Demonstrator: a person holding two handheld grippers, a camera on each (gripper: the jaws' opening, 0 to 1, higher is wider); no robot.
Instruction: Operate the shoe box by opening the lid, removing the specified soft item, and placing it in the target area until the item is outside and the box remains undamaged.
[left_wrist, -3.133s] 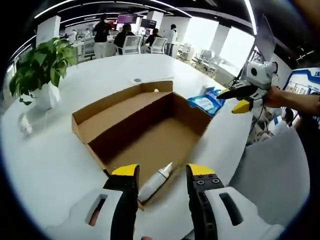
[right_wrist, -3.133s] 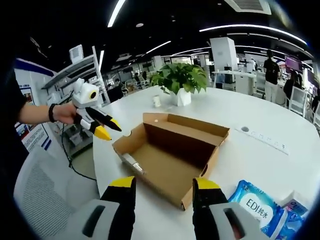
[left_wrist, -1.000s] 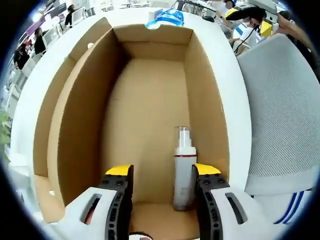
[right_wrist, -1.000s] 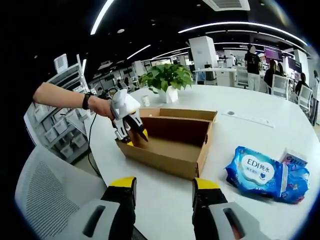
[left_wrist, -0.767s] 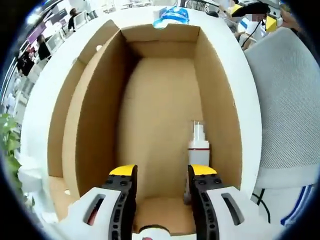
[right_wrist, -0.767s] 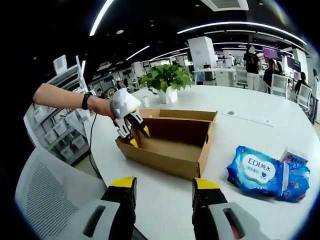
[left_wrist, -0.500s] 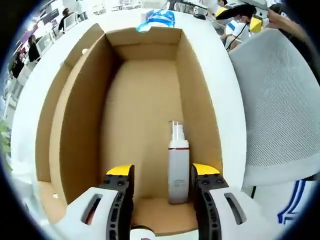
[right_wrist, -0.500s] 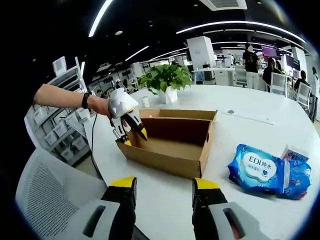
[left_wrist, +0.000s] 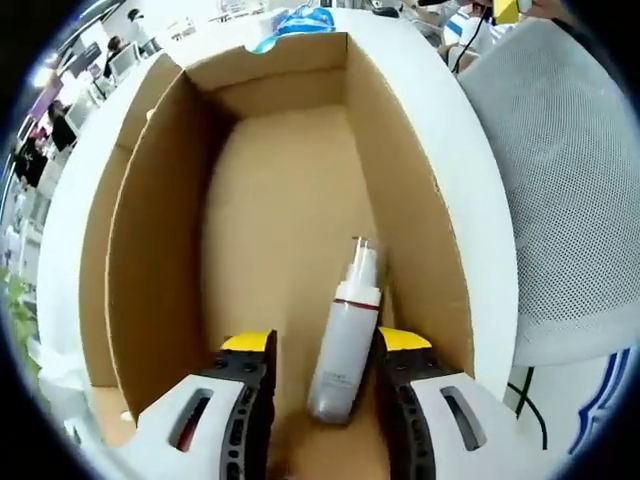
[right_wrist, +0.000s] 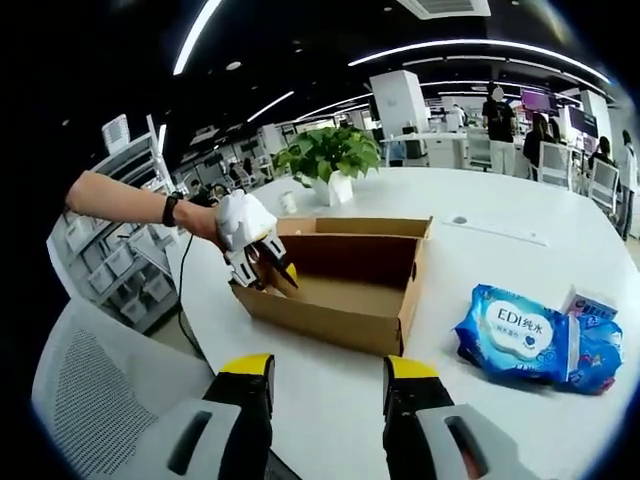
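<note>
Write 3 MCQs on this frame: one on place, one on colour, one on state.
1. Where does the white bottle lie?
A. inside the cardboard box
B. on the table beside the plant
C. on the chair

2. What colour is the wipes pack?
A. red
B. blue
C. green

3. How are the left gripper's jaws set?
A. shut with nothing between them
B. open, one on each side of the bottle
C. clamped on the box wall

Answers: 1 A, the left gripper view shows the bottle on the box floor near the right wall. 2 B, the right gripper view shows a blue pack on the white table. 3 B, the yellow tips stand apart with the bottle's base between them.
</note>
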